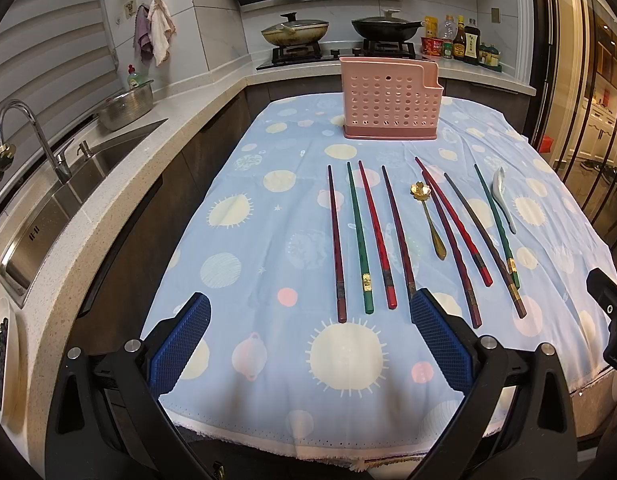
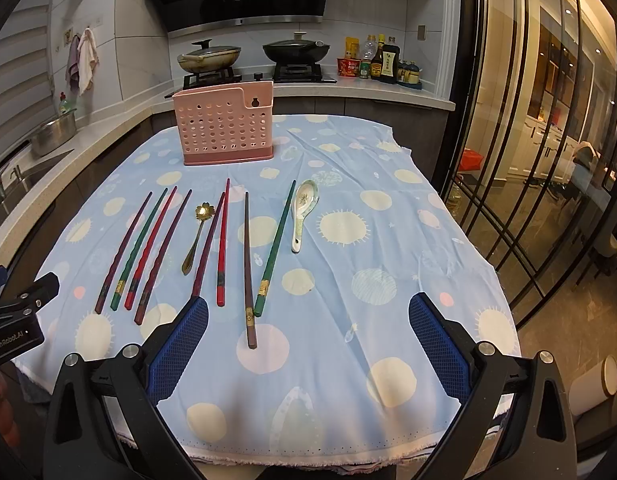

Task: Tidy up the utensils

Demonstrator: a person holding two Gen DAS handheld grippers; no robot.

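Note:
Several chopsticks (image 1: 364, 240) in dark red, green, red and brown lie side by side on the blue patterned tablecloth (image 1: 268, 240); they also show in the right wrist view (image 2: 148, 252). A small gold spoon (image 1: 428, 220) (image 2: 196, 236) lies among them. A white ceramic spoon (image 1: 502, 196) (image 2: 302, 212) lies at the right end. A pink perforated utensil holder (image 1: 390, 98) (image 2: 224, 124) stands upright behind them. My left gripper (image 1: 308, 336) is open and empty near the chopsticks' near ends. My right gripper (image 2: 308, 340) is open and empty at the front edge.
A sink with a tap (image 1: 36, 140) and a steel bowl (image 1: 128, 104) are on the counter at left. A stove with two pans (image 1: 340, 32) and sauce bottles (image 1: 460, 40) is at the back. Glass doors (image 2: 548, 140) stand at right.

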